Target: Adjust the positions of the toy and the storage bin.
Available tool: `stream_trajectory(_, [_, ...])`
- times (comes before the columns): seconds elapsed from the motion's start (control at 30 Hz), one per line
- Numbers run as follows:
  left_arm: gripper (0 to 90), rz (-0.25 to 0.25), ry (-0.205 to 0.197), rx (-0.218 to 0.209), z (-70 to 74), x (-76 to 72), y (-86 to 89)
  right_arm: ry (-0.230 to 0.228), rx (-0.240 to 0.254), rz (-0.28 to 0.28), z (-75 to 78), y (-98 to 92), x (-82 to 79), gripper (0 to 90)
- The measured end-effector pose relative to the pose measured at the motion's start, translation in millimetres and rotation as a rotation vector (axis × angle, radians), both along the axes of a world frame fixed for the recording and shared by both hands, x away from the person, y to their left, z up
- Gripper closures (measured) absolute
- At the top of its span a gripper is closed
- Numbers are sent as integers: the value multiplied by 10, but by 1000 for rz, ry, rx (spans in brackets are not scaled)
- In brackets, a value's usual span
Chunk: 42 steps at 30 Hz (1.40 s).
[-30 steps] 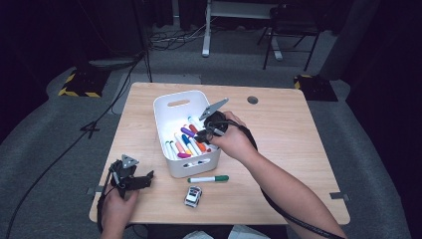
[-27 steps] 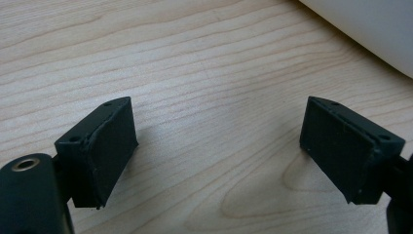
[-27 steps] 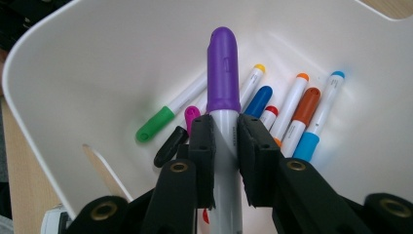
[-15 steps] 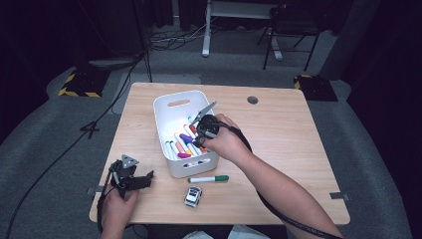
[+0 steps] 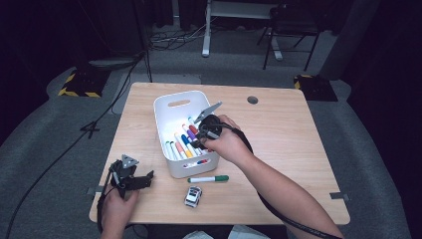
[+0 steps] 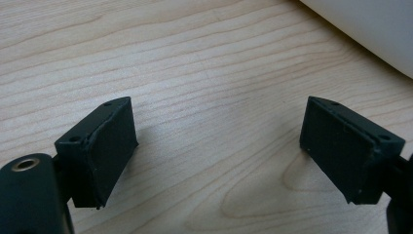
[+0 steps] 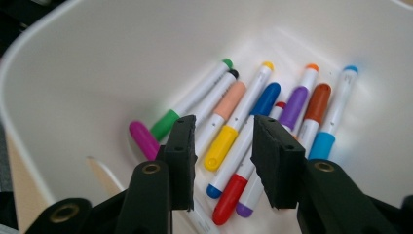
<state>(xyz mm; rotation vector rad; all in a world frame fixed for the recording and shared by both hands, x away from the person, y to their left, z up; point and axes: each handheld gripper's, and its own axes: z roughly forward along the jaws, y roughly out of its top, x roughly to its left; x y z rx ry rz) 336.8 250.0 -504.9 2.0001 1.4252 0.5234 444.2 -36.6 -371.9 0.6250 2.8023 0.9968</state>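
A white bin [image 5: 171, 107] stands on the wooden table [image 5: 288, 144] with several coloured markers [image 5: 185, 142] lying in it. My right gripper [image 5: 201, 137] reaches down into the bin from its right side. In the right gripper view its jaws have just been opening. My right gripper [image 7: 221, 141] is open just above the markers [image 7: 221, 146], and the pads press on nothing. My left gripper [image 5: 147, 178] rests near the table's front left corner. In the left gripper view, my left gripper [image 6: 216, 141] is wide open over bare wood.
A green-capped marker [image 5: 208, 179] lies on the table just in front of the bin. A small toy car [image 5: 193, 196] sits nearer the front edge. The bin's corner [image 6: 370, 29] shows at the upper right of the left gripper view. A cable hole [image 5: 252, 99] lies at the back.
The right hand has shifted slightly left and lower over the bin. The left hand has stayed where it was.
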Motion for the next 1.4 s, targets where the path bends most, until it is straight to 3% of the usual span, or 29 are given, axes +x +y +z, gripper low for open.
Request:
stream_trajectory(0.23, [137, 0, 0, 0, 0, 0, 0, -55, 87, 42, 218, -127, -187, 628])
stream_trajectory(0.53, [137, 0, 0, -1, 0, 0, -1, -59, 172, 71, 374, -340, -394, 648])
stream_trajectory(0.87, [137, 0, 0, -1, 0, 1, 0, -61, 219, 151, 456, -512, -659, 714])
stream_trajectory(1.1, [137, 0, 0, -2, 0, 0, -1, -57, 193, 208, 293, -545, -791, 693])
stream_trajectory(1.4, [137, 0, 0, -2, 0, 1, -1, -34, 97, 205, -184, -535, -813, 684])
